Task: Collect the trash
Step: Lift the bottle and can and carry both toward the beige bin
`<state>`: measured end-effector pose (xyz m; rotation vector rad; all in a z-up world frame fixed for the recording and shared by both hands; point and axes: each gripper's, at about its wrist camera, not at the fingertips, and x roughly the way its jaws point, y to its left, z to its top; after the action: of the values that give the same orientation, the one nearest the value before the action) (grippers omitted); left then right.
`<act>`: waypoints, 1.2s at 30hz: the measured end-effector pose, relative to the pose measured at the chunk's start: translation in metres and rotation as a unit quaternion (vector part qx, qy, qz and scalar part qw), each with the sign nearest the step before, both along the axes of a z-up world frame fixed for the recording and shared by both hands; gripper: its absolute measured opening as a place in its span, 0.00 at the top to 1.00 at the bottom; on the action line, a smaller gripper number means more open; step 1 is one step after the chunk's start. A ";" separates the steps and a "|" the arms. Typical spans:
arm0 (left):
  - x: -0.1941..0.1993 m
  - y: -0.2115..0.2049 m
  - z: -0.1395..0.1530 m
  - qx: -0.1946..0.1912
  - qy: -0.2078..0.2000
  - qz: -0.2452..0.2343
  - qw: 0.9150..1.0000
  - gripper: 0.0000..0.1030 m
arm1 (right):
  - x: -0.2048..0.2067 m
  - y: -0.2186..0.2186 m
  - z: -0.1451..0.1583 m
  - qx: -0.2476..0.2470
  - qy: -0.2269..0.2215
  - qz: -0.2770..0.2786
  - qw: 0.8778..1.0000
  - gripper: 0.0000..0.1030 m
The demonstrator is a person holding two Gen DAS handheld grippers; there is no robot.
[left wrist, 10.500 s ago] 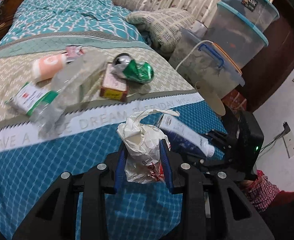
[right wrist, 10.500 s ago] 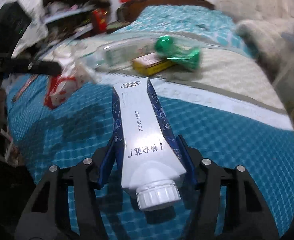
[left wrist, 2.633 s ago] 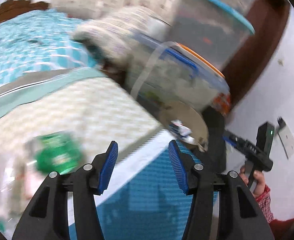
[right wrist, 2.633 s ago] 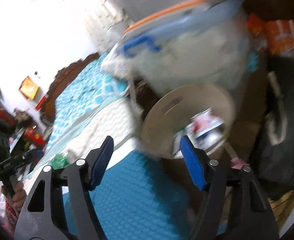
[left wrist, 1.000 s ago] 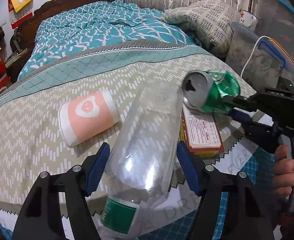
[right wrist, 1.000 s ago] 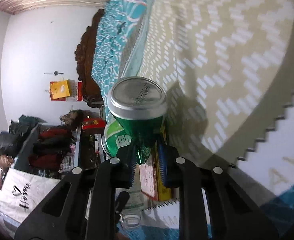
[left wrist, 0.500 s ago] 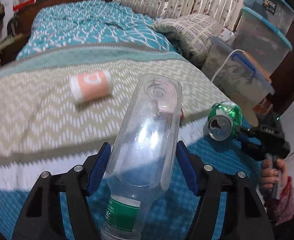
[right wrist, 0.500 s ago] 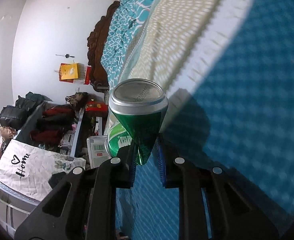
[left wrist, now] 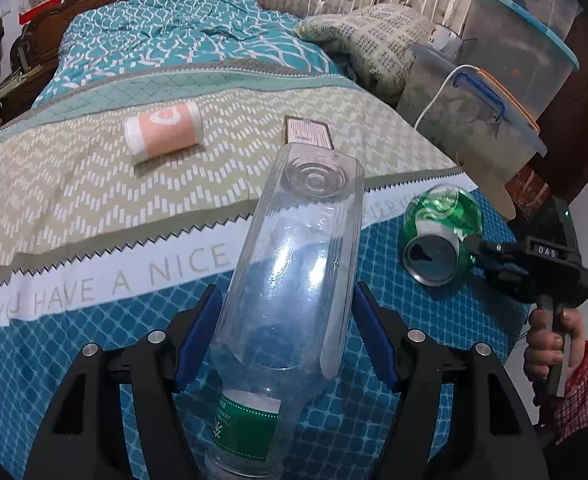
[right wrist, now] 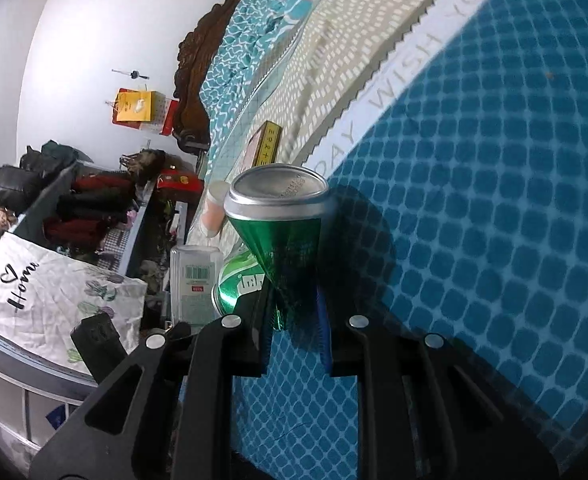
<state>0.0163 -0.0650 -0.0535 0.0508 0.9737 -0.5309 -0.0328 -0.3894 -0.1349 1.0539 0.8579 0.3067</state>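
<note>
Open blue-checked bedspread [left wrist: 445, 320] is left clear ahead. Farther up the bed, a pink paper cup [left wrist: 162, 129] and a flat carton [left wrist: 309, 133] lie well apart. The right side is blocked by stacked storage bins [left wrist: 489, 108].

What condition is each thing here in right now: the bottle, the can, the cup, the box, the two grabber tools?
Clear bottle: empty, held off the bed between the left gripper's pads, base pointing away.
Green can: crushed at the middle, pinched in the right gripper.
Pink cup: lying on its side on the bed.
Small box: lying flat on the bed.
Left gripper: closed on the bottle.
Right gripper: closed on the can.
</note>
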 end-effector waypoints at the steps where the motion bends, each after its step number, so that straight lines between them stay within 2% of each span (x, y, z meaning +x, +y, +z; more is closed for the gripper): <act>1: 0.000 0.000 -0.002 0.002 0.001 0.000 1.000 0.39 | 0.004 0.002 0.004 -0.007 -0.001 -0.002 1.000 0.78; 4: -0.003 -0.001 -0.003 0.001 0.000 -0.001 1.000 0.38 | 0.013 0.005 0.012 -0.031 -0.002 -0.011 0.999 0.77; 13: -0.001 0.005 -0.004 -0.013 0.003 0.000 1.000 0.38 | 0.034 0.015 0.017 -0.023 0.005 -0.019 1.000 0.76; 16: -0.001 0.006 -0.005 -0.017 0.004 0.000 1.000 0.38 | 0.037 0.017 0.013 -0.017 0.008 -0.017 1.000 0.68; 18: -0.001 0.006 -0.005 -0.019 0.004 0.000 1.000 0.38 | 0.037 0.019 0.011 -0.019 0.009 -0.016 1.000 0.51; 20: -0.001 0.007 -0.005 -0.021 0.005 0.000 1.000 0.38 | 0.038 0.022 0.013 -0.024 0.004 -0.016 1.000 0.47; 28: 0.001 0.007 -0.008 -0.026 0.011 -0.003 1.000 0.37 | 0.055 0.040 0.012 -0.028 0.001 0.001 1.000 0.47; 31: 0.001 0.007 -0.009 -0.026 0.012 -0.004 1.000 0.37 | 0.060 0.045 0.010 -0.030 -0.001 0.011 0.999 0.53; 32: 0.001 0.007 -0.009 -0.026 0.012 -0.003 1.000 0.38 | 0.062 0.046 0.008 -0.023 -0.004 0.017 1.000 0.68; 33: 0.000 0.007 -0.009 -0.026 0.011 -0.004 1.000 0.38 | 0.063 0.047 0.007 -0.018 -0.005 0.021 1.000 0.76; 35: 0.000 0.007 -0.009 -0.026 0.011 -0.005 1.000 0.38 | 0.064 0.046 0.008 -0.011 -0.008 0.023 1.000 0.82; 36: 0.000 0.007 -0.008 -0.027 0.012 -0.006 1.000 0.39 | 0.063 0.045 0.008 -0.006 -0.008 0.022 1.000 0.82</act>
<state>0.0163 -0.0577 -0.0612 0.0013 0.9822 -0.5697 0.0305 -0.3447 -0.1268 1.0201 0.8683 0.3469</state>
